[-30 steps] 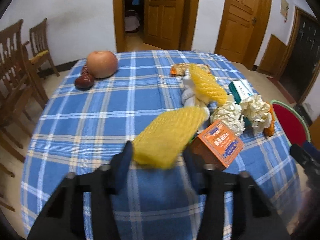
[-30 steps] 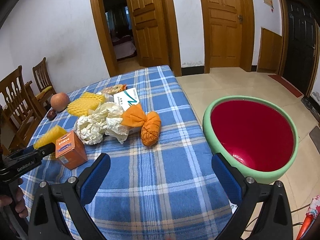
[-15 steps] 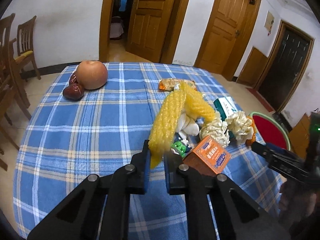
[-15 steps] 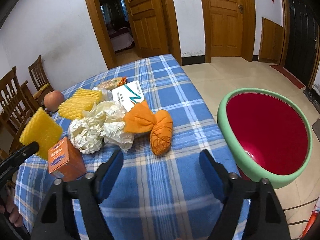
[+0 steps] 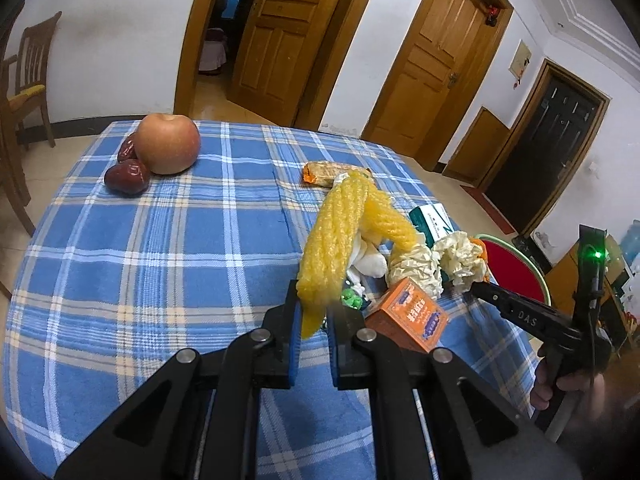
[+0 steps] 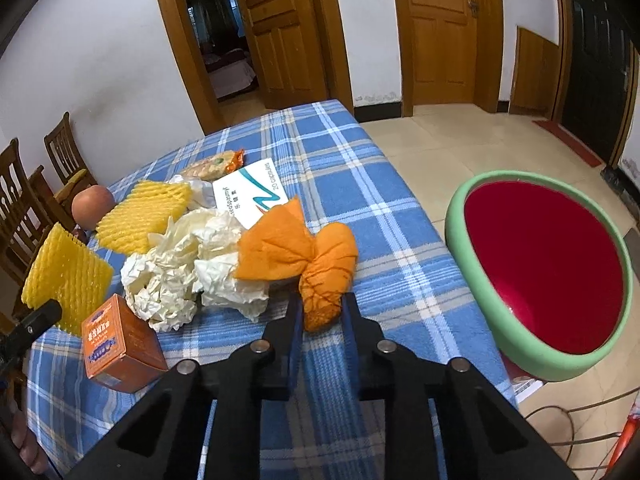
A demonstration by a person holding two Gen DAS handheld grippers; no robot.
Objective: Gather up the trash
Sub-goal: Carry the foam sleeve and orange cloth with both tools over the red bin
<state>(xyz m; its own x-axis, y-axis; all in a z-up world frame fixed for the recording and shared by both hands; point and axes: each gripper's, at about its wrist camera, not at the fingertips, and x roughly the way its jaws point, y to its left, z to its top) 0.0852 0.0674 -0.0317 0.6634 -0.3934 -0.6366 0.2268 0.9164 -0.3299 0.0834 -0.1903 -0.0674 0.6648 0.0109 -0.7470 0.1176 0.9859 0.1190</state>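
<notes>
Closure confirmed: my right gripper (image 6: 320,314), spread wide a second ago, now pinches the crumpled orange paper wad (image 6: 326,280); left gripper (image 5: 314,320) still clamps the yellow foam fruit net (image 5: 334,248). Both ready for the red green-rimmed basin (image 6: 536,268).

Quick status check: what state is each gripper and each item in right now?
Left gripper: shut on held foam net, lifted.
Right gripper: shut on orange wad, on the cloth.
Second foam net: lying flat.
Orange box: closed, tilted.
White paper: crumpled.
Capsule box: flat.
Bin: open; visible part empty.
Apple: whole.
</notes>
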